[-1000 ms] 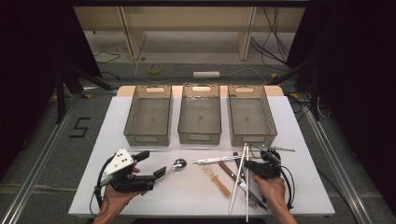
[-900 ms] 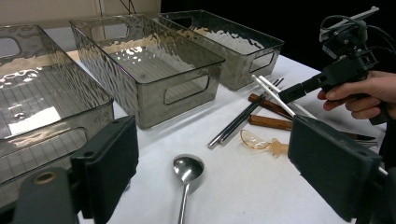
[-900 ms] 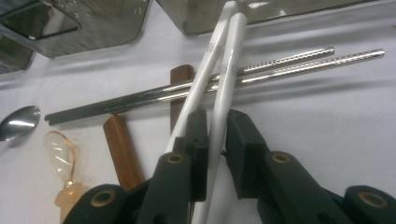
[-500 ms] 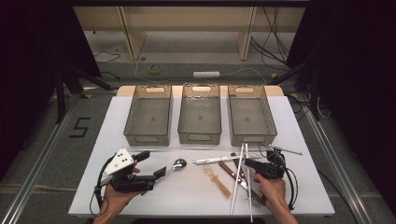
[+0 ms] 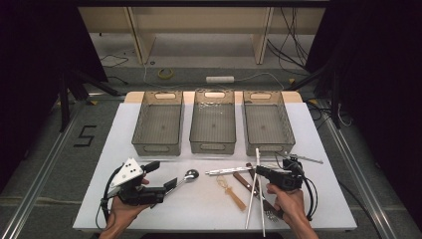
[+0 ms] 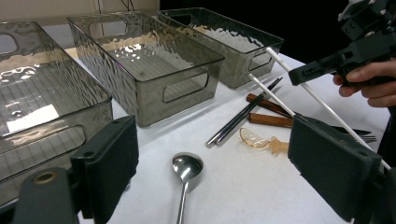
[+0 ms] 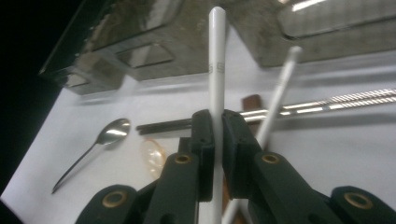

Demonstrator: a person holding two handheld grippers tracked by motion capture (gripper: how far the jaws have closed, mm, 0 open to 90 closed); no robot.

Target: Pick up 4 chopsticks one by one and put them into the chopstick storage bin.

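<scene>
Left gripper (image 5: 158, 175) near table's front-left corner, jaws wide apart, holding nothing. Steel spoon (image 5: 187, 176) just ahead of its jaws, bowl toward bins. Three clear grey bins (image 5: 158, 124) in row along table's (image 5: 109, 149) far edge, handle cut-outs facing front. Metal chopsticks (image 5: 226, 171), amber plastic spoon (image 5: 231, 190), brown wooden sticks (image 5: 244, 181) clustered front-centre. Right gripper (image 5: 262, 172) clamped on white chopstick (image 7: 217, 65), second white chopstick (image 7: 279, 98) just beside. Small grey marking on held chopstick, illegible. "5" (image 5: 84, 135) taped on floor left of table. White tabletop, dark surround.

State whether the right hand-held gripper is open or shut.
Shut: the right hand-held gripper clamps a white chopstick between its jaws.
</scene>
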